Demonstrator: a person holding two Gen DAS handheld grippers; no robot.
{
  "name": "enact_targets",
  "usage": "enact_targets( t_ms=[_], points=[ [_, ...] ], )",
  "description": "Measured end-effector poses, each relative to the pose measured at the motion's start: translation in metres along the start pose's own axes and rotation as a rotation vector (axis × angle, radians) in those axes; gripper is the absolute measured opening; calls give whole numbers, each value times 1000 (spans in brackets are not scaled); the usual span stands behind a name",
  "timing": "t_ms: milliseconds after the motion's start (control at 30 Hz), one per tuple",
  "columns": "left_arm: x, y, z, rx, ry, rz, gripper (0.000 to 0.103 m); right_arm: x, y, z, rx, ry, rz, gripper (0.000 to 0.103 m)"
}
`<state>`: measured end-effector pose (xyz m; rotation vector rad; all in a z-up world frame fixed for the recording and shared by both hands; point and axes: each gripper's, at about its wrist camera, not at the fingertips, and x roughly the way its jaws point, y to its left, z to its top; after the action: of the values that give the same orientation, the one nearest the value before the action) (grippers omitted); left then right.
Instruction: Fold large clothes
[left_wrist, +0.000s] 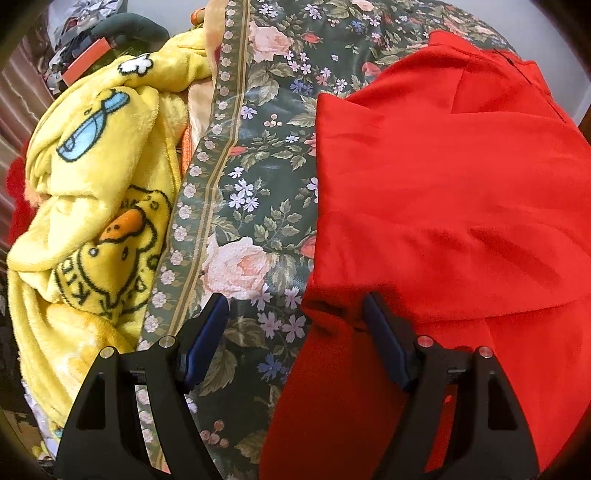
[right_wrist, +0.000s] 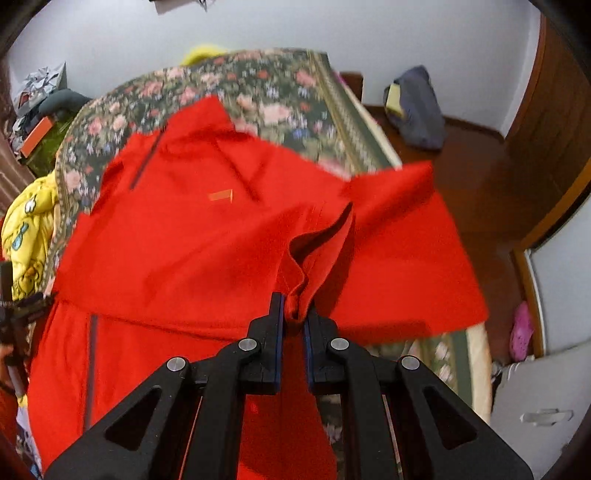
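Note:
A large red jacket lies spread on a floral bedcover. My right gripper is shut on a bunched fold of the red jacket and holds it lifted above the rest of the garment. In the left wrist view the red jacket covers the right side of the floral bedcover. My left gripper is open and empty, its right finger over the jacket's left edge, its left finger over bare bedcover.
A yellow duck-print fleece blanket is heaped left of the bedcover, also seen in the right wrist view. Clutter and an orange box sit at far left. A grey bag rests on the brown floor to the right.

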<state>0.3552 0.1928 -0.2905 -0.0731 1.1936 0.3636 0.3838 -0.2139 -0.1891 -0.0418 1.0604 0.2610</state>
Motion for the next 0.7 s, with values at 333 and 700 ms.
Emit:
enact_targets(
  t_ms=[333,700],
  points=[
    [-55,-11,19,24,-40,-13,75,-27,-28,-13,38,-10,12,58],
    [-146,-79,57,59,-257,-195,75,-74,-99,-12,208,-122,20,66]
  ],
)
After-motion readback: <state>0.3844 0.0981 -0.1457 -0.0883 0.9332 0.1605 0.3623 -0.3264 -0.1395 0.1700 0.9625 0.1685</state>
